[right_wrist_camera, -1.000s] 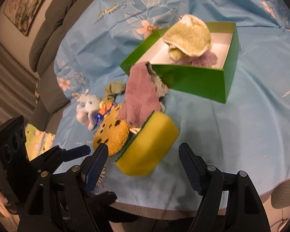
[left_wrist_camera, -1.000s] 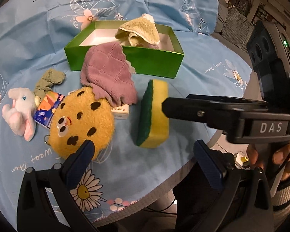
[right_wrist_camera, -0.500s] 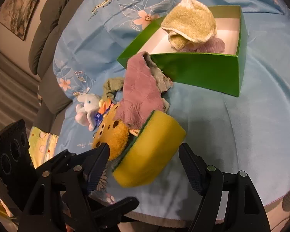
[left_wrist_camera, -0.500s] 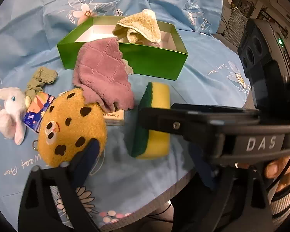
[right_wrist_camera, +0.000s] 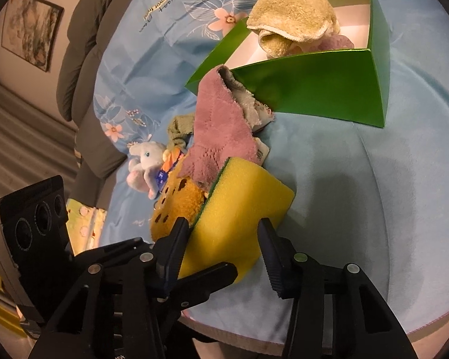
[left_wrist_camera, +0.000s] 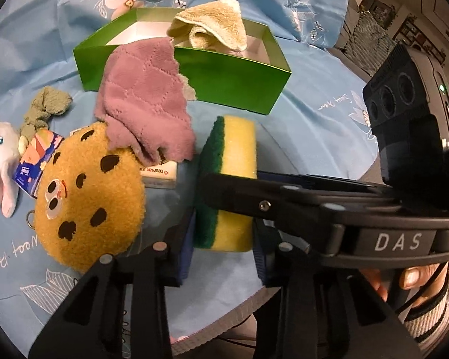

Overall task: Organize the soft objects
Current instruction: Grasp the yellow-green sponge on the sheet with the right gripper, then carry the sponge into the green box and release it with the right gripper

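Both grippers are closing on the sponge (left_wrist_camera: pixel 224 185), which is standing on edge on the blue tablecloth (left_wrist_camera: pixel 314 125) near the green box (left_wrist_camera: pixel 233 80). The left gripper (left_wrist_camera: pixel 223 249) is pinching its near end, and the right gripper (right_wrist_camera: pixel 224 239) is pressing its sides.

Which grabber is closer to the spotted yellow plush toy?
Left, narrowly. The left gripper sits just beside the plush toy, while the right gripper reaches in from the far side of the sponge. Both jaws have just been closing with the sponge between them.
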`<state>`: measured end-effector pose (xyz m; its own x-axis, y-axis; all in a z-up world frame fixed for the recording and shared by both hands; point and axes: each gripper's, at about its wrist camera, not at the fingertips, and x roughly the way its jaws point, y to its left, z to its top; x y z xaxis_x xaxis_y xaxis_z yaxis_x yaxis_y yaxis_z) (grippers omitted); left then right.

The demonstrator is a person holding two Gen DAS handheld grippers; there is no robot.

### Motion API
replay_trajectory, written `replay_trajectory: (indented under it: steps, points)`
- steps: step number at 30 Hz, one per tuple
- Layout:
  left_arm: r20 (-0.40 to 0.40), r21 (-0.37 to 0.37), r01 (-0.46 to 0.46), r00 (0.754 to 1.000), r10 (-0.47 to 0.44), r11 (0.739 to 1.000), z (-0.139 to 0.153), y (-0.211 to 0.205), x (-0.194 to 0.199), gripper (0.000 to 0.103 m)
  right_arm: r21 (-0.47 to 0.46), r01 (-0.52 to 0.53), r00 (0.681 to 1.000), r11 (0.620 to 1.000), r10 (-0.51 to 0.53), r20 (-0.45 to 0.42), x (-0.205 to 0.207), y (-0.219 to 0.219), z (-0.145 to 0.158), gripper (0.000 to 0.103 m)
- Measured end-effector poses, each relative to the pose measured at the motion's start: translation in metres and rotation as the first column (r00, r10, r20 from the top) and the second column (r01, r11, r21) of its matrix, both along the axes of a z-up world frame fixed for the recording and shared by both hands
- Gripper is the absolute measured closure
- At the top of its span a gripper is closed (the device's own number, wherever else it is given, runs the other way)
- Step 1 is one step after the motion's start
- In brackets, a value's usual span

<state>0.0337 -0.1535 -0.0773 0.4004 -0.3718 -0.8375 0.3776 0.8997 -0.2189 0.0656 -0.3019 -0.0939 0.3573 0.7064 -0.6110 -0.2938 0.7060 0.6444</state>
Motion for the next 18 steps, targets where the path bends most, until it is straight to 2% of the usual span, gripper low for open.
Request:
replay_trajectory:
  steps: [8,18]
  points:
    - [0.026,-0.037,0.007,1.000,-0.006,0.999,0.011,0.006,-0.007,0.071,0.024,-0.010,0.999,1.000,0.009,0.040,-0.008,0.002,0.010,0.059]
    - [0.153,-0.060,0.022,0.988,-0.013,0.998,0.061,0.012,-0.007,0.071,0.023,-0.010,0.984,1.000,0.006,0.178,-0.009,0.009,0.064,0.059]
